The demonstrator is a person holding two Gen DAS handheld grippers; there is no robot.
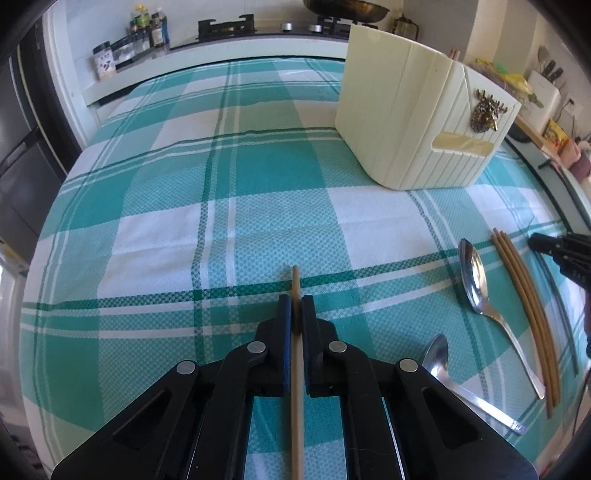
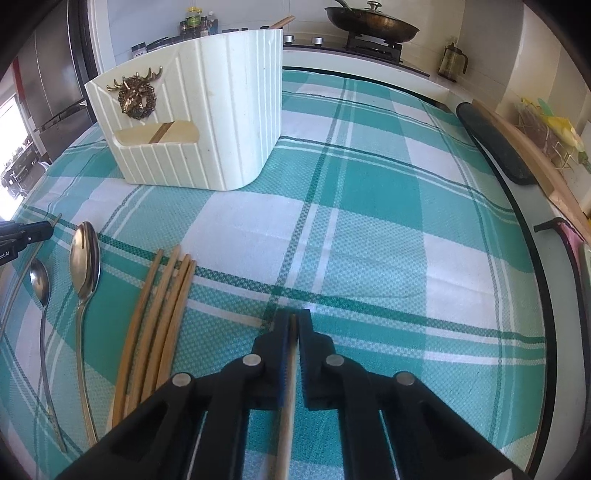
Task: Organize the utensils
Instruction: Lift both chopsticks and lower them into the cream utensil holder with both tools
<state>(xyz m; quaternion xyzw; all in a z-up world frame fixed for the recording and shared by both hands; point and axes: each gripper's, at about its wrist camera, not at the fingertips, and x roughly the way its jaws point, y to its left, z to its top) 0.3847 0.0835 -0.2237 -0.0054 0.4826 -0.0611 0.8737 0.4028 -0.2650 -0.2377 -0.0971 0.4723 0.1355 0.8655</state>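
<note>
Left hand-held gripper [image 1: 296, 301] pinching a single wooden chopstick [image 1: 295, 280], tip poking just past the pads, shaft running back between the black linkages. Right hand-held gripper [image 2: 293, 315] likewise clamping on another chopstick [image 2: 290, 398], pads pressing against it from both sides.

Standing upright on the teal-and-white checked cloth [image 2: 369, 229] covering the counter: a cream ribbed utensil holder [image 2: 207, 122], bearing a brass deer-head ornament [image 2: 137, 95] on its front face, with chopstick ends sticking up out of its rear compartment.

Lying flat on the cloth in front of the holder, seen from the right wrist: two metal spoons [image 2: 84, 258] side by side, bowls pointing toward the holder, and a bundle of loose chopsticks [image 2: 162, 314] just beside them, between the spoons and the right hand-held gripper.

Sitting well behind the holder: a stove with a lidded pan [image 2: 371, 22] and a cluster of bottles [image 1: 147, 26].
</note>
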